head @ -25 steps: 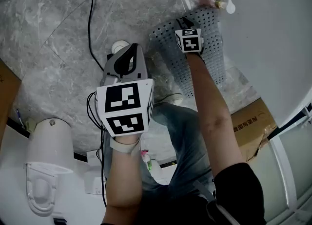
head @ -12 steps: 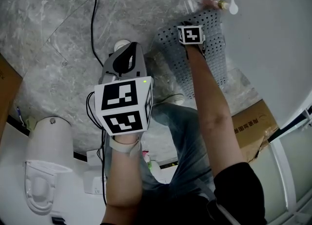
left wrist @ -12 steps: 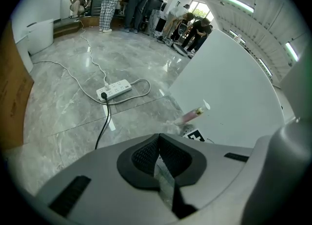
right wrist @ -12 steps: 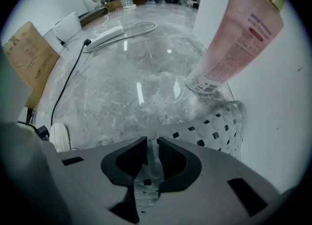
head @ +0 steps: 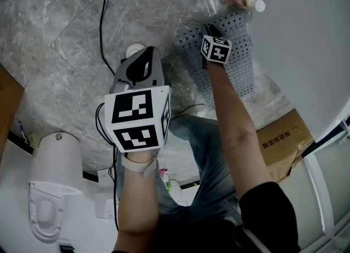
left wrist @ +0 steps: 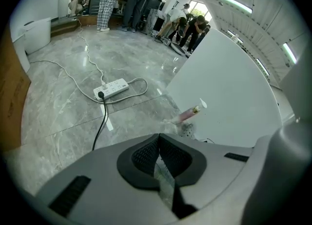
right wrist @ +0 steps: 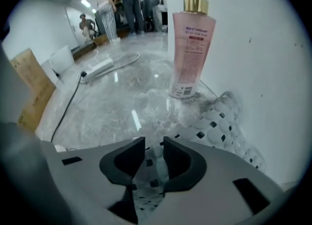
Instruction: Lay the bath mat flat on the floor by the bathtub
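grey perforated bath mat [head: 240, 63] along the white bathtub [head: 301, 38], right hand-held gripper [right wrist: 152, 146] loosened over it

the mat lies on the grey marble floor [head: 60, 44], stretched along the foot of the bathtub. its far end is rumpled and curls up against the tub wall, just beside a clear pink bottle with a gold collar [right wrist: 191, 48] that stands upright on the floor.

the right hand-held gripper points steeply down over the mat's near part. its jaws stand a narrow gap apart and have just been opening a little. the holed mat shows in that gap and under the tips, and the pads do not look pressed on it.

the left hand-held gripper [left wrist: 158, 143] hangs above bare floor, well apart from the mat, with its jaws closed together and nothing between them.

ahead of it a white power strip [left wrist: 111, 88] lies on the floor, with a black cable [left wrist: 101, 121] running from it. a white toilet [head: 49, 186] stands at the lower left of the head view, and a brown cardboard box [head: 284, 142] sits against the tub near the person's right arm.
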A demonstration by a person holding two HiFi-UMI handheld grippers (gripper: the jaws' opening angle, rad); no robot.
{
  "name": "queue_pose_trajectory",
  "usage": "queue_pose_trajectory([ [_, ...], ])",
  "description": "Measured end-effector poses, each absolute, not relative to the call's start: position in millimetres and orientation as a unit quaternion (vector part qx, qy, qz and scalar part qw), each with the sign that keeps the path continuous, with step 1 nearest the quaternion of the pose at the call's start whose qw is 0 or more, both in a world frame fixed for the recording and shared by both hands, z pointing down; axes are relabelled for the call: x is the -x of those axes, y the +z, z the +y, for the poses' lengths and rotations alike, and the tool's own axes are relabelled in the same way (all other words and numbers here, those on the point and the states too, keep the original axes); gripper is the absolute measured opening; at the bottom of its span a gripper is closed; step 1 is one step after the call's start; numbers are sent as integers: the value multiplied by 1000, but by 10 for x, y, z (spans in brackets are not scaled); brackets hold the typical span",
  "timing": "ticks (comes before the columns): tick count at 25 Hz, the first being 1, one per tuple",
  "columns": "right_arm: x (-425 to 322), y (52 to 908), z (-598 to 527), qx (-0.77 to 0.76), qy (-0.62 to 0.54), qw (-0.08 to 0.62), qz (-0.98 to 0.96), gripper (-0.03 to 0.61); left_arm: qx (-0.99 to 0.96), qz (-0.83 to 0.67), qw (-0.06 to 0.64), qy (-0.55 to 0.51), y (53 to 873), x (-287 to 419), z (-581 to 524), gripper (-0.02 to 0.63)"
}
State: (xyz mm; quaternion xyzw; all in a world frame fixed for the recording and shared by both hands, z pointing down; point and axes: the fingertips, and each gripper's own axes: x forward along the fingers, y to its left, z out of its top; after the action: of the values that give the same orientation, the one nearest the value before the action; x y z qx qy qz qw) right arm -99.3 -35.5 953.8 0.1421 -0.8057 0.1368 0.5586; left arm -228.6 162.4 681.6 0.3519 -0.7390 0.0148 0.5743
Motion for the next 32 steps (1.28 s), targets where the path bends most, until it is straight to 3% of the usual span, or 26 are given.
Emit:
queue_pose_trajectory([
  [11,1266,9753,-287,-81,177,571,-798,129,-346,-745,571,9,6789,2355,1656,18],
  [14,1304,9654,-241,-59,145,585,-796,184,-337,-750,569,3,6780,2368,1663,18],
  [16,1309,9565,-116,-43,132,584,-800,275,-331,-751,571,0,6794,2340,1683,18],
  [18,1292,9488,105,-16,120,588,-800,310,-323,-751,576,-4,6820,2306,1733,18],
  [26,1182,9500,1077,107,-17,649,-753,382,-276,-760,589,-16,6904,2341,2077,18],
  [32,1116,9817,1151,148,-157,707,-673,379,-262,-767,585,-21,6900,2456,2244,18],
])
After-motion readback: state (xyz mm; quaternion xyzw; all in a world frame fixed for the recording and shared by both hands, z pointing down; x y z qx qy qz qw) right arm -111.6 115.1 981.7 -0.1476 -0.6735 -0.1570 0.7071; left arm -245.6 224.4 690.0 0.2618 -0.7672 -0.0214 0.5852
